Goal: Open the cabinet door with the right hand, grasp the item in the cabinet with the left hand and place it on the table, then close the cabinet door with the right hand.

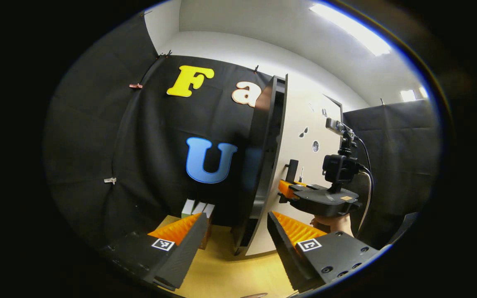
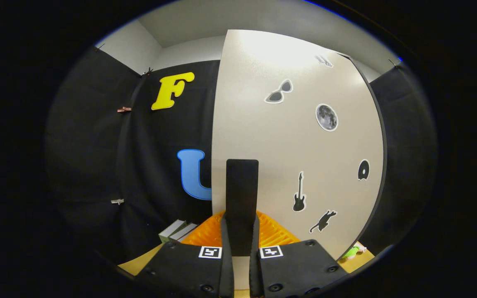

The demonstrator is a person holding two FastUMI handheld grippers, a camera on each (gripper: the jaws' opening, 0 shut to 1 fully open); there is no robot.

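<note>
Right gripper view looks straight at the cabinet door (image 2: 296,136), and the right gripper (image 2: 241,231) is clenched on the door's handle (image 2: 242,194), a dark upright bar squeezed between both fingers. Holding it there makes sense: the handle sits by the door's free edge, where a pull swings it most easily. In the left gripper view the door (image 1: 300,165) stands partly ajar from the cabinet (image 1: 269,157), whose dark edge and interior show just left of the door, with the right gripper (image 1: 290,188) at the handle and a hand beneath its body. The item to be fetched cannot be made out; the opening beside the door is too dark and narrow. I judge the opening step to be under way, the item not yet reached.

Left of the cabinet, the left gripper (image 1: 236,231) hangs released, fingers spread, above the desk (image 1: 226,273), probably waiting for the gap to widen. A small box (image 1: 197,209) stands on the desk near the cabinet's foot, its print unreadable. A small green thing (image 2: 352,251) lies on the desk just past the door's hinge side.

No readable writing appears on the door, just stickers: sunglasses (image 2: 279,93), a moon (image 2: 326,117), a guitar (image 2: 299,194) and a cat (image 2: 323,221).
</note>
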